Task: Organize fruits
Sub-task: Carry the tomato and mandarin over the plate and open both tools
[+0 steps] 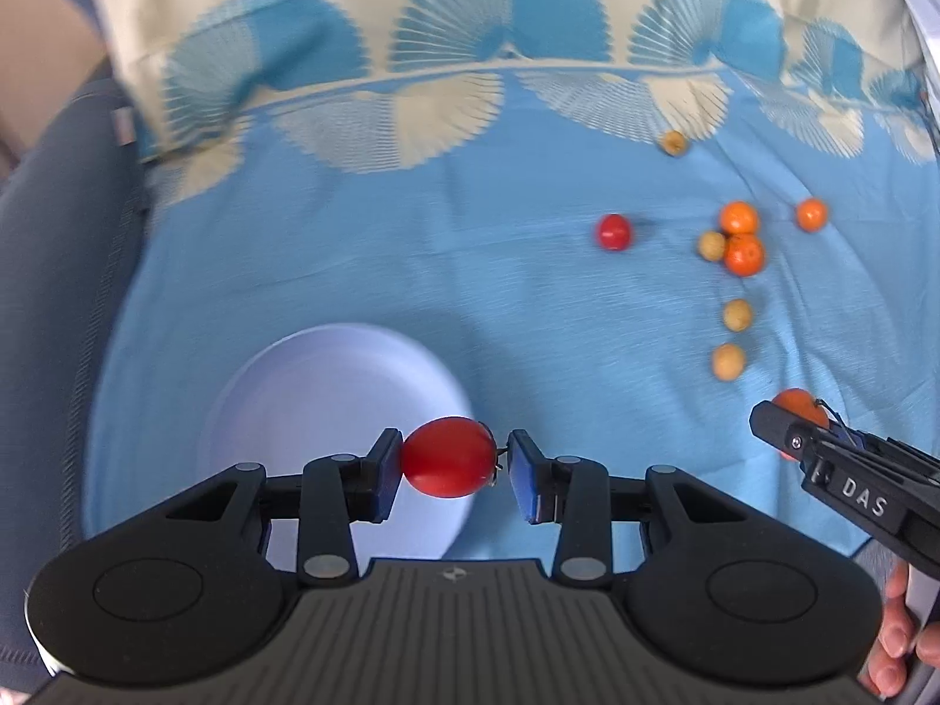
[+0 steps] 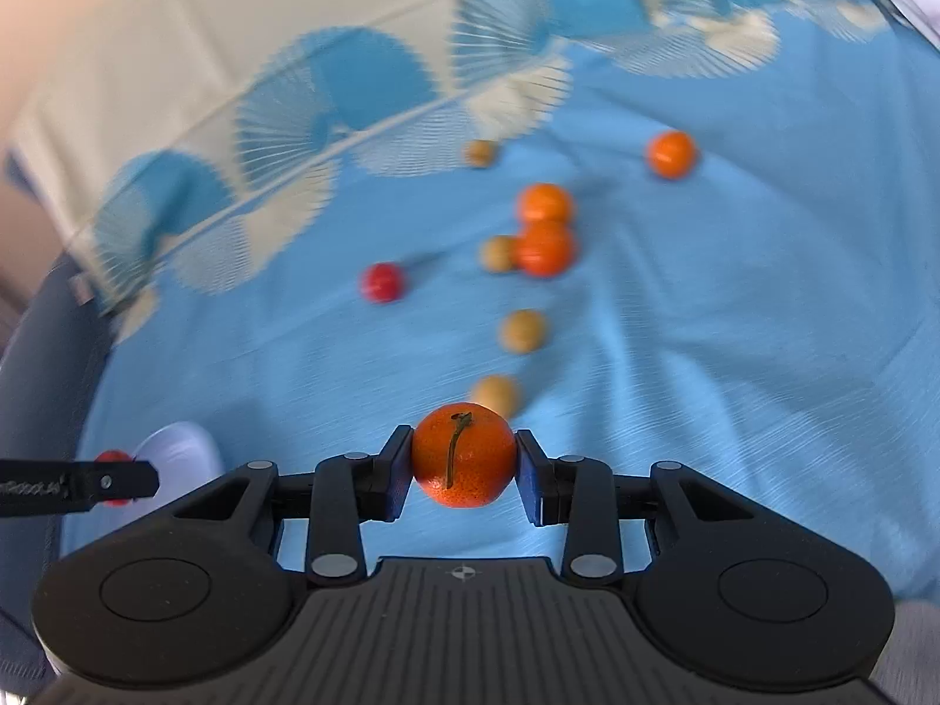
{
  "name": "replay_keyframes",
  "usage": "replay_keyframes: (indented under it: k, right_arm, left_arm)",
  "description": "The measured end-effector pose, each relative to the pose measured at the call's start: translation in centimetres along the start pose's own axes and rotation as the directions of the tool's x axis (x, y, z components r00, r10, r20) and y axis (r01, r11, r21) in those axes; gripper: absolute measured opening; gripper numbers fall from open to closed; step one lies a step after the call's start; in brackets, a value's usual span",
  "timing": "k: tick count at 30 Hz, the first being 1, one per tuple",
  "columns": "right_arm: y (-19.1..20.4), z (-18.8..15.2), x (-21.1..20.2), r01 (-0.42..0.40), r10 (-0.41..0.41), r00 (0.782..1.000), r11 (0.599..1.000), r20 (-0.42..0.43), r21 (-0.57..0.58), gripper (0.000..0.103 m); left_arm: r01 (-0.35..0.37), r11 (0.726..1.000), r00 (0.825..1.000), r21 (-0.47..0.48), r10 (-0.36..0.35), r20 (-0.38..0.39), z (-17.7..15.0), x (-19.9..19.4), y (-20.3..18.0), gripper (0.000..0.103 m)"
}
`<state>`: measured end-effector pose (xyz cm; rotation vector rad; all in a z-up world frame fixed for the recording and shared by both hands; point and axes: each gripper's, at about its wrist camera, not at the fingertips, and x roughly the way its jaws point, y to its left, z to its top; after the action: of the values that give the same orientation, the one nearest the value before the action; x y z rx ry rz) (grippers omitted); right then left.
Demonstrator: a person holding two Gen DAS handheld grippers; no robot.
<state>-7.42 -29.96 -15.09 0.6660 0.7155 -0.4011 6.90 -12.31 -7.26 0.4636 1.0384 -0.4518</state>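
Observation:
My left gripper (image 1: 451,464) is shut on a red cherry tomato (image 1: 449,457), held in the air over the right part of a white plate (image 1: 305,388). My right gripper (image 2: 464,461) is shut on a small orange (image 2: 463,455) with its stem facing the camera, lifted above the blue cloth. In the left wrist view the right gripper (image 1: 790,432) shows at the right edge with that orange (image 1: 799,402). In the right wrist view the left gripper's finger (image 2: 111,479) and its tomato (image 2: 114,458) show at the left, by the plate (image 2: 182,446).
On the blue cloth (image 1: 411,247) lie another red tomato (image 1: 614,231), three oranges (image 1: 739,217) (image 1: 744,254) (image 1: 811,214) and several small tan fruits (image 1: 728,360) (image 1: 737,315) (image 1: 711,245) (image 1: 674,143). A cream and blue patterned border (image 1: 446,59) runs along the back. A person's fingers (image 1: 896,640) show at lower right.

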Motion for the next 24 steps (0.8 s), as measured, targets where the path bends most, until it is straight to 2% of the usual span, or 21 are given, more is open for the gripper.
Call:
replay_keyframes:
  k: [6,13,19,24]
  right_arm:
    - [5.7,-1.9,-4.1,-0.12,0.118,0.992,0.989,-0.032,-0.082,0.038]
    - [12.1,-5.1,-7.6,-0.198,0.193,0.98,0.961,-0.049,-0.194,0.038]
    - [15.8,-7.7,-9.6,-0.228,0.216,0.974,0.936,-0.07,-0.27,0.038]
    - [17.5,-8.4,-10.3,-0.218,0.205,0.976,0.923,-0.075,-0.317,0.038]
  left_arm:
    - [-0.035,0.997,0.999,-0.07,0.036,0.01,-3.8,-4.5,4.8,0.043]
    - [-0.046,0.988,0.997,-0.151,0.054,0.047,-8.3,-8.4,9.8,0.043]
    - [-0.051,0.976,0.995,-0.21,0.069,0.078,-11.2,-10.2,12.9,0.043]
    - [-0.037,0.967,0.995,-0.252,0.059,0.081,-12.1,-10.3,14.5,0.043]
